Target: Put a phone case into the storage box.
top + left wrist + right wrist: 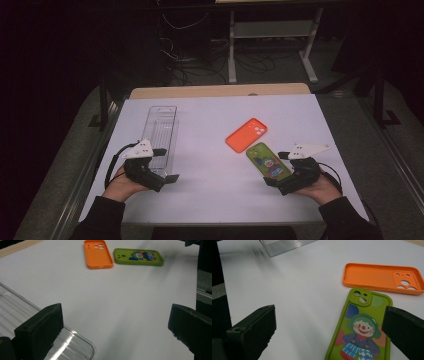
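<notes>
An orange phone case (246, 134) (98, 254) (382, 278) lies open side up on the white table, right of centre. Touching its near corner lies a green phone case (268, 161) (138, 257) (360, 328) printed with a clown. A clear plastic tray (163, 135) (37, 327) (284, 245) lies at the left. My left gripper (167, 165) (116, 330) is open beside the tray's near end, with one jaw over the tray's corner. My right gripper (277, 168) (329, 332) is open at the green case's near end, and nothing sits between its jaws.
The white sheet (210, 165) covers a wooden table whose far edge (220, 90) shows. Beyond it are a white metal stand (272, 35) and tangled cables (190, 60) on a dark floor. Bare table lies between the tray and the cases.
</notes>
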Action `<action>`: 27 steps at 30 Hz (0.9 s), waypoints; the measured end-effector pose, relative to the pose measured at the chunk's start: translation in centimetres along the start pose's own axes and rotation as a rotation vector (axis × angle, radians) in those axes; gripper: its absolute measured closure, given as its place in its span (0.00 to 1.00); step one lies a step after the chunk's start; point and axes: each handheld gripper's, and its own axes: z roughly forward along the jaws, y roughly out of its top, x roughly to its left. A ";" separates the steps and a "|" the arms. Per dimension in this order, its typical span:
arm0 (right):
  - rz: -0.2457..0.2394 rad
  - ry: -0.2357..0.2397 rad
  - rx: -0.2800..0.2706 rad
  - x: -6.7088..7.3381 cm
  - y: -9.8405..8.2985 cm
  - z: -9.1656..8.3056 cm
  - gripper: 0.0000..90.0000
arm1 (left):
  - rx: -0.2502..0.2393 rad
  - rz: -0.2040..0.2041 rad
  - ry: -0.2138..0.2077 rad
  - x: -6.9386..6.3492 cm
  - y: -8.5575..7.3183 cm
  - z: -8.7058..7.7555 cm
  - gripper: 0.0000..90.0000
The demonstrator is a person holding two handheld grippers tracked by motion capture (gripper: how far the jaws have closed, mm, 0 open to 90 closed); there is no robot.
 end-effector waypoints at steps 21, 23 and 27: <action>0.012 -0.059 0.023 -0.5 1.3 0.1 0.00 | -0.006 0.001 0.001 0.0 0.4 0.0 0.00; 0.021 -0.064 0.021 -0.6 1.5 0.1 0.00 | -0.003 0.009 0.002 0.0 0.4 0.0 0.00; 0.022 -0.073 0.031 -0.8 1.9 0.3 0.00 | -0.004 0.007 0.001 0.0 0.4 0.0 0.00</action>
